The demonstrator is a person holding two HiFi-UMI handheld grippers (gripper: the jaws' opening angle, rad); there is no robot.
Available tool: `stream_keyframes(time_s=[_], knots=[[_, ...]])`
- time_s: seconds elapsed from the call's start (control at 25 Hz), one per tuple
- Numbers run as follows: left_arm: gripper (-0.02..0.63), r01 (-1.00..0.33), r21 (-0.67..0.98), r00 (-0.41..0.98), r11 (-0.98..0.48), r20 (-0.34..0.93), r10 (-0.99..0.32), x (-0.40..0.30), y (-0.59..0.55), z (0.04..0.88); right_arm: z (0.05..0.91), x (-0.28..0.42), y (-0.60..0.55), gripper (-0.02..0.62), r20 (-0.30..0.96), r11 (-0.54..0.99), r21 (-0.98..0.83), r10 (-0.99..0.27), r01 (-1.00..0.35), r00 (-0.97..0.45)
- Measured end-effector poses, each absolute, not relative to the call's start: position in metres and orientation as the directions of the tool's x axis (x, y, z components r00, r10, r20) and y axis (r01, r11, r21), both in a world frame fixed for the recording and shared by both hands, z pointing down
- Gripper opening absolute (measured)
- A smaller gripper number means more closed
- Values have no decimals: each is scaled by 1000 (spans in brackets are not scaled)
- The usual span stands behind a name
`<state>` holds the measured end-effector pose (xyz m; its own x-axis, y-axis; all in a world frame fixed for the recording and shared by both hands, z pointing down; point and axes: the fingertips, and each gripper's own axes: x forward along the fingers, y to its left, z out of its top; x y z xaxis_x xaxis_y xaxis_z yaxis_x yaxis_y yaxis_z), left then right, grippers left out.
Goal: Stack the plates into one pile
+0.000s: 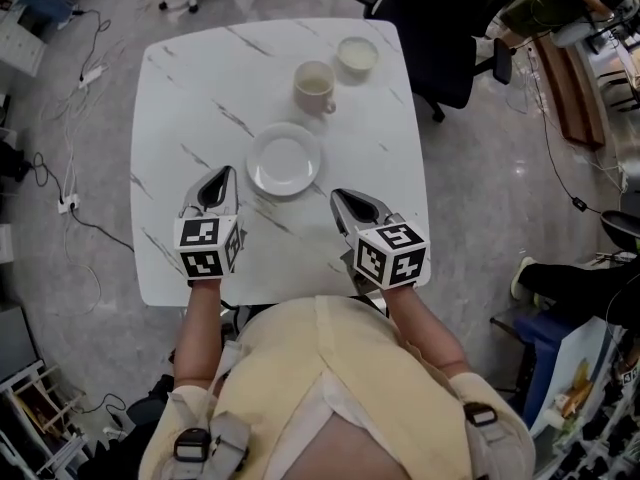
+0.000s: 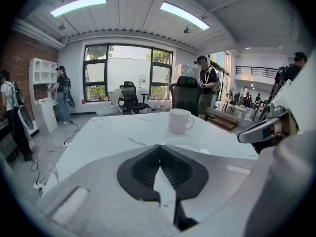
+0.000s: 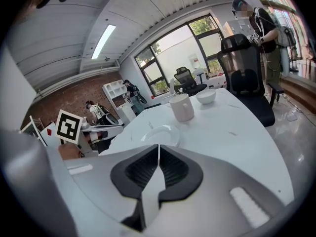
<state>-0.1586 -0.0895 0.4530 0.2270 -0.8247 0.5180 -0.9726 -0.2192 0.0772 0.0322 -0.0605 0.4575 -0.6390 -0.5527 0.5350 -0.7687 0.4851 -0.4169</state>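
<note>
Left gripper [image 2: 160, 146]: jaws together, tips meeting, nothing between them; right gripper [image 3: 158, 145]: same, jaws closed and empty. Both hover over the near part of the worktop [image 1: 200, 78], pointing forward and down, one either side of the plate [image 1: 284, 160]; neither touches it.

The plate sits about mid-worktop, just ahead of both sets of tips and between them. I only see one plate spot; can't tell whether it's a single plate or several already nested, since the rim reads as one from above. No other loose plate is in any view; my guess is the pile is done, or there's nothing left to add, which would explain the empty, closed jaws flanking it.

Beyond the plate: a mug [image 1: 315, 85], near it but apart; further back a small bowl [image 1: 357, 56] close to the far edge.

Room: the plate is well in from every edge, so no tip-off risk; there's bare worktop to the left and right of it, clear lanes for either gripper. The mug is the only thing to clip on a forward reach. An office chair [image 1: 430, 28] stands at the far right corner, off the worktop.
</note>
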Motion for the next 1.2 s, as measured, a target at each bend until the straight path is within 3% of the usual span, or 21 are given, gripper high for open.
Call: stream_keyframes(time_s=[0.48, 1.2], knots=[[2, -973, 115, 229, -199, 442, -867, -161, -56, 417, 455, 26, -61, 9, 533, 523, -399, -536, -753, -655], [0, -958, 251, 249, -140, 482, -840, -153, -9, 438, 451, 18, -63, 0, 524, 564, -370, -529, -738, -667]])
